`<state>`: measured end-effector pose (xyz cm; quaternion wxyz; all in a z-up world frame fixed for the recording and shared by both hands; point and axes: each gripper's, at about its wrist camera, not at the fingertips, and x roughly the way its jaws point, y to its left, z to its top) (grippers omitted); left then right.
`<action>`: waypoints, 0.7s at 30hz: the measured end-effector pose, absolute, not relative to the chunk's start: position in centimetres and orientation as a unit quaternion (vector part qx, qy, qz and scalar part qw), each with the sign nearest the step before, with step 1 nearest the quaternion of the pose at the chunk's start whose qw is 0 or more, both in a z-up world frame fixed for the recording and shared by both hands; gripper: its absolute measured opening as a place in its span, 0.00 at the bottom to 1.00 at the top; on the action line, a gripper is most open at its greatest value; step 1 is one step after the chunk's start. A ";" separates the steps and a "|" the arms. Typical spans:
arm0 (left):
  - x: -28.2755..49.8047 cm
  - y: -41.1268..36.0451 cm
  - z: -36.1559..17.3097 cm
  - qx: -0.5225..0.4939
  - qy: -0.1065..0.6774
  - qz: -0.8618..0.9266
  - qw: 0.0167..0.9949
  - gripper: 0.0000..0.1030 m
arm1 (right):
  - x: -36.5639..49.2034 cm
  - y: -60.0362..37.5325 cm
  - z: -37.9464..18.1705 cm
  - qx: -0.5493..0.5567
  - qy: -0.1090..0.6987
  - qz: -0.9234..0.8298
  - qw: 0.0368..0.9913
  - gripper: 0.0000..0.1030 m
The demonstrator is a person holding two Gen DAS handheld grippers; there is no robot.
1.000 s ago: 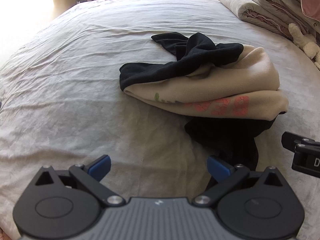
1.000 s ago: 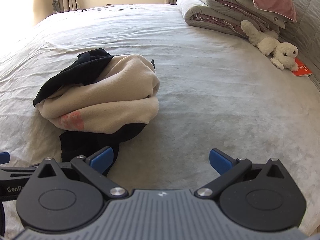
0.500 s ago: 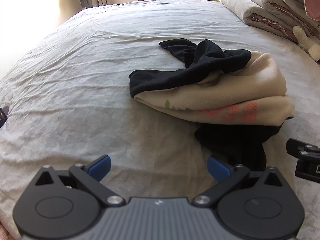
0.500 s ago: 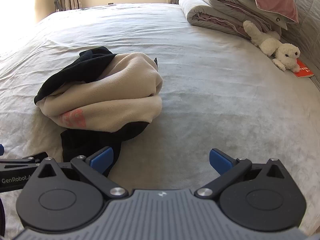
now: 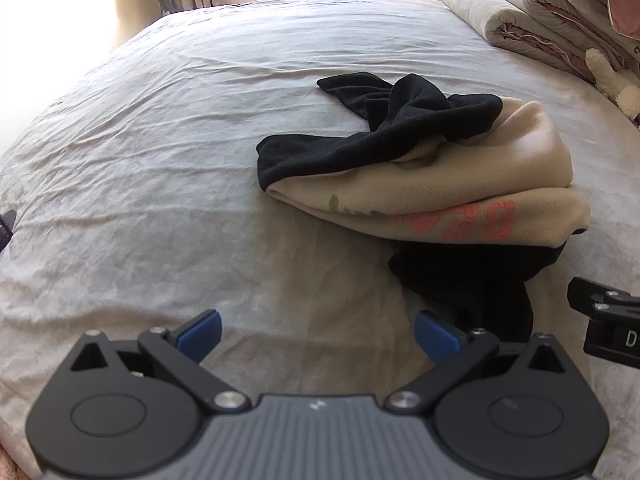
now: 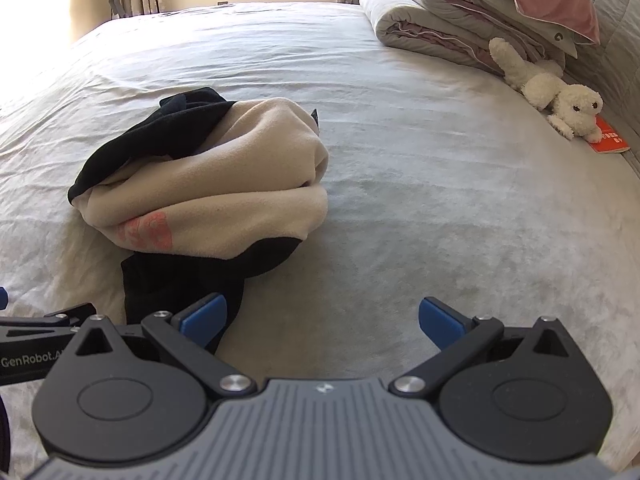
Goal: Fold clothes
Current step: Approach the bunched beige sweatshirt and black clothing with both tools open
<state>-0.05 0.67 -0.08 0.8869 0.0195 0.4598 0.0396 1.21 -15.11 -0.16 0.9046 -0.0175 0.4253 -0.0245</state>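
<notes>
- Left gripper [image 5: 318, 334] is hovering low over the grey bedsheet [image 5: 168, 168], its blue-tipped fingers [image 5: 200, 330] spreading wide apart and gripping nothing.
- Right gripper [image 6: 322, 322] is likewise hanging above the sheet with its jaws gaping fully and nothing lying between them.
- Ahead of the left gripper and off to its right, the crumpled garment [image 5: 460, 196] is lying in a heap on the bed, apart from both fingertips.
- Beige fleece with pink lettering [image 5: 476, 222] is making up the bulk of that heap, while a black sleeve [image 5: 384, 136] is draping over its top and far side.
- Another black part [image 5: 476, 280] is spilling out from under the beige bulk toward the grippers, ending just beyond the left gripper's right finger.
- Seen from the right wrist, the same heap [image 6: 224, 188] is sitting ahead and to the left, and its black lower part [image 6: 188, 280] is reaching down beside the right gripper's left finger [image 6: 204, 318]; whether cloth and finger are touching cannot be told.
- Far ahead and to the right of the right gripper, a rolled duvet [image 6: 440, 28] is resting near the bed's far edge, with a white plush toy [image 6: 552, 92] lying just in front of it and a red booklet [image 6: 610, 140] peeking out beside the toy.
- Each gripper's black body is showing at the edge of the other's view, so the two are sitting close side by side.
</notes>
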 end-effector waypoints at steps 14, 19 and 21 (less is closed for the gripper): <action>0.1 0.8 -0.3 0.019 0.464 0.063 0.883 0.99 | 1.2 -15.0 -0.2 -0.018 0.424 -0.027 0.905 1.00; 0.0 0.8 -0.4 0.022 0.465 0.064 0.883 0.99 | 1.2 -15.0 -0.2 -0.018 0.424 -0.027 0.905 1.00; 0.1 0.7 -0.4 0.024 0.464 0.068 0.883 0.99 | 1.2 -15.1 -0.2 -0.018 0.424 -0.027 0.905 1.00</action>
